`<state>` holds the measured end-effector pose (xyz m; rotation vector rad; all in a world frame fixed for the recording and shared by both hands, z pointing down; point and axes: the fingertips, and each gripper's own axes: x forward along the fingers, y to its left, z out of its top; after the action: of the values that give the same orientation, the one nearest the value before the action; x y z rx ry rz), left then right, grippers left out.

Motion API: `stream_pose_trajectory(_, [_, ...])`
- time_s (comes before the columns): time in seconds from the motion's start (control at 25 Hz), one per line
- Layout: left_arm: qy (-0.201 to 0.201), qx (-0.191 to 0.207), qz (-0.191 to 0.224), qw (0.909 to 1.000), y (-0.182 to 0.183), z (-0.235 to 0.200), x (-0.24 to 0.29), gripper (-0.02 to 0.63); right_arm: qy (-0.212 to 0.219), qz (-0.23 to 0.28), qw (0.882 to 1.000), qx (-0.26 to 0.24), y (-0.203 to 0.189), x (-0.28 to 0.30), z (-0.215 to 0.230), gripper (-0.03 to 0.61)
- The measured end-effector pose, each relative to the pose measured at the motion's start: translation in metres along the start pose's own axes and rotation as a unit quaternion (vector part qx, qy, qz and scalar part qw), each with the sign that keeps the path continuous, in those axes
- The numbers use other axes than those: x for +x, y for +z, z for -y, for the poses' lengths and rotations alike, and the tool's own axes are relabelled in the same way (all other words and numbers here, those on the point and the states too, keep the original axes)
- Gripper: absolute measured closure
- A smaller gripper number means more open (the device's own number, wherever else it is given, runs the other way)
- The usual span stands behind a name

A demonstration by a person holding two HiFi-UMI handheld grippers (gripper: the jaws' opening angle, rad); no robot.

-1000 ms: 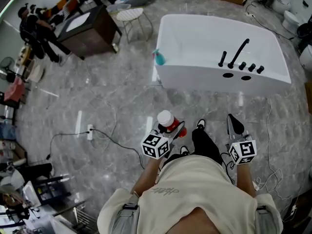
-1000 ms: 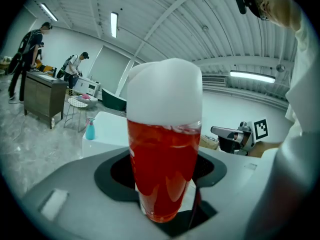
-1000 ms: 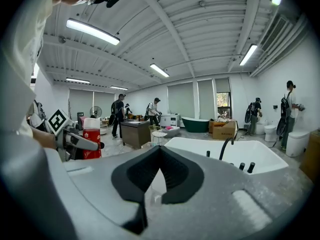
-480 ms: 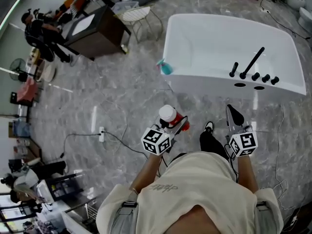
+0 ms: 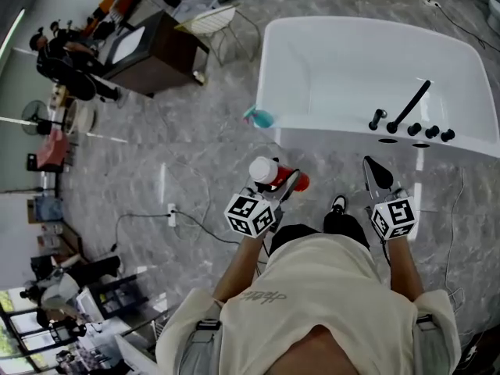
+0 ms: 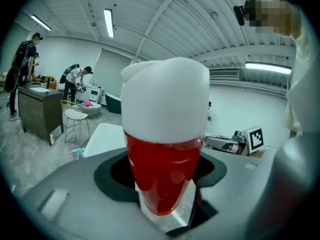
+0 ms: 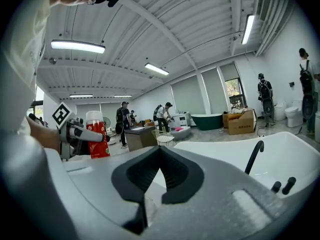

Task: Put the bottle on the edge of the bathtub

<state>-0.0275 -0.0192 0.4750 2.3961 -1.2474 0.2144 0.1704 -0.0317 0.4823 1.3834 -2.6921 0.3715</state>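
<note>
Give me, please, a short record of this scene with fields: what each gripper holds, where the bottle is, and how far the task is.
Left gripper: shut on the bottle, which is red with a white cap and held about upright
Right gripper: jaws together, nothing between them
Bottle place: in the air over the floor, short of the near side of the bathtub
Bathtub: white, with a black faucet on its near rim
Task state: bottle not yet on the bathtub edge

Hidden behind left gripper (image 5: pixel 283 186) in head view: lower end of bottle (image 5: pixel 264 169). Too small to read: label. Cut by right edge: bathtub (image 5: pixel 312 76) corner.
</note>
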Motion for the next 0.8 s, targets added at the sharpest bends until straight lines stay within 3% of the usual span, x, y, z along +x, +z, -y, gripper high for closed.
stream_pose_trajectory(0.4, [0.039,0.018,-0.046,0.998,-0.012,-0.051,0.031,0.311,0.017,-0.038,0.999,0.019,-0.025,0.037,0.01,0.578])
stream_pose_trajectory(0.68, [0.017,0.027,-0.067,0.9973,-0.021,-0.084,0.067,0.311,-0.013,-0.035,0.999,0.002,-0.003,0.067,0.014,0.577])
stream_pose_trajectory(0.8, [0.01,0.057,-0.078,0.9953,-0.016,-0.097,0.087,0.311,-0.017,-0.037,0.999,-0.008,0.017,0.083,0.014,0.577])
